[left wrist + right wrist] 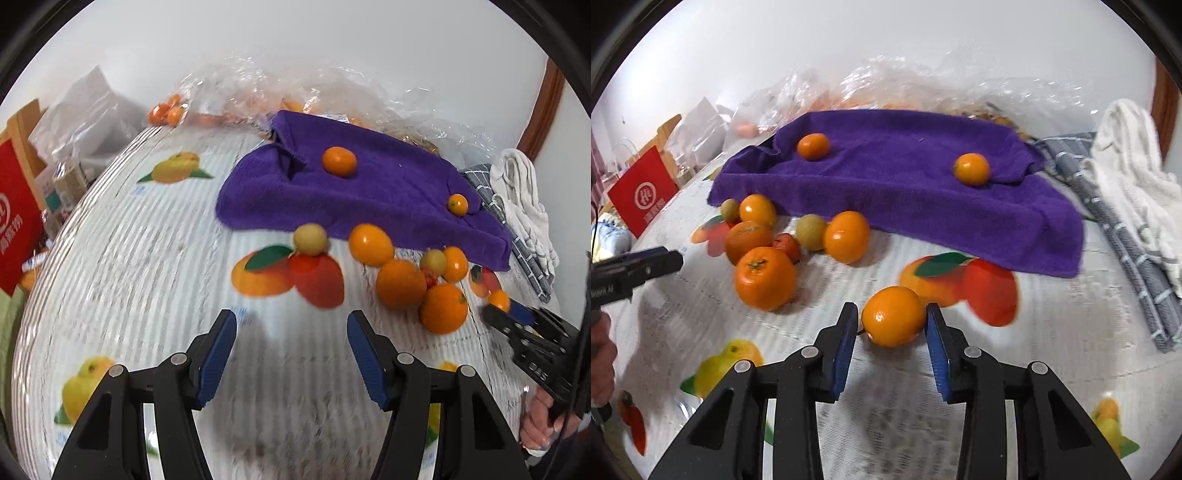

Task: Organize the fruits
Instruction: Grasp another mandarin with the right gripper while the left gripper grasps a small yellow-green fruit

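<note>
- My right tongs (pixel 892 325) have a small orange (pixel 893 316) between the blue pads, which look to be just touching its sides; it sits on the fruit-print cloth (pixel 1052 350), near the purple towel (pixel 905 184)
- My left tongs (pixel 291 354) stand spread over bare cloth, holding nothing
- I judge it light, smooth and round, apt to roll: pinch at its widest, gently

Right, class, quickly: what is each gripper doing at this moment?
Left gripper: open, nothing between its fingers.
Right gripper: fingers on either side of a small orange fruit, apparently closed on it.
</note>
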{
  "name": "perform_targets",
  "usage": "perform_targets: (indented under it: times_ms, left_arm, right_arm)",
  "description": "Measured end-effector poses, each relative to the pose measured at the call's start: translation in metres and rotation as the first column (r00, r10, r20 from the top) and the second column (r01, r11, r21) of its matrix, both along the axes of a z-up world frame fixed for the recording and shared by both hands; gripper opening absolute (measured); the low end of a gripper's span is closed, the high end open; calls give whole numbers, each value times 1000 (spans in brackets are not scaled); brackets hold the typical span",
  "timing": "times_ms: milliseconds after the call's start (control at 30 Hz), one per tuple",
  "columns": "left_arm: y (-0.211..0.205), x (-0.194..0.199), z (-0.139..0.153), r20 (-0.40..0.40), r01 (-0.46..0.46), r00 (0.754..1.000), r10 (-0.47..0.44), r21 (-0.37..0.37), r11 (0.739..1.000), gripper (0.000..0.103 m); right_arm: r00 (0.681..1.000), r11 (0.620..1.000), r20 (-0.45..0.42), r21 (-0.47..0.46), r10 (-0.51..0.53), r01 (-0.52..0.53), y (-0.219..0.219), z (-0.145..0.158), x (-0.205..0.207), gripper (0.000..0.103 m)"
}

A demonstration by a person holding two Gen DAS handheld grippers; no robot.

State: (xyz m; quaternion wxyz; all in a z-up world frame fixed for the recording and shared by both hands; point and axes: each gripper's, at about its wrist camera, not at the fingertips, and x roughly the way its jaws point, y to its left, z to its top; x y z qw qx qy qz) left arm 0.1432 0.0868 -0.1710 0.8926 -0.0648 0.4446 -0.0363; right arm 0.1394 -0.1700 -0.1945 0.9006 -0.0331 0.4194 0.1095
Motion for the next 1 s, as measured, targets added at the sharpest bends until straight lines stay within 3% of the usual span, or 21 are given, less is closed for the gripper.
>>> perform_targets:
  times_ms: [100,200,333,467,667,800,900,933,967,1000]
  left_arm:
    - [-7,20,-1,-13,9,1000,-9,19,1000,60]
    - [-10,36,-3,-12,17,1000,-17,6,1000,48]
    - [-12,54,-10,-23,22,999,-22,0,1000,43]
    - [-18,63,-11,-3,37,999,-37,50,998,43]
    - [-18,68,-15,0,33,999,-33,53,998,43]
    - [-27,66,-17,5,53,999,-54,124,991,44]
    - [-24,65,-16,12,54,998,-56,102,993,43]
    - [-22,65,-16,15,51,999,-53,89,995,39]
    - [-19,64,-15,20,49,999,-50,72,996,27]
    - [-16,63,-14,25,53,998,-54,44,998,25]
  right_arm:
    - [999,999,10,-3,-46,46,-18,2,0,37]
    - [998,998,4,11,-68,68,-28,2,4,37]
    - [994,994,16,20,-111,110,-36,2,7,36]
    - [993,992,21,39,-119,118,-39,2,6,36]
    - [993,992,11,46,-119,118,-40,0,7,37]
    - [992,992,-24,17,-122,122,-35,-5,13,37]
    - [992,993,-18,-2,-122,122,-32,-5,13,37]
    - [992,992,-18,3,-123,123,-33,-5,13,37]
    - [992,992,-18,3,-126,127,-31,-5,12,37]
    - [991,991,-17,3,-131,131,-32,-4,12,37]
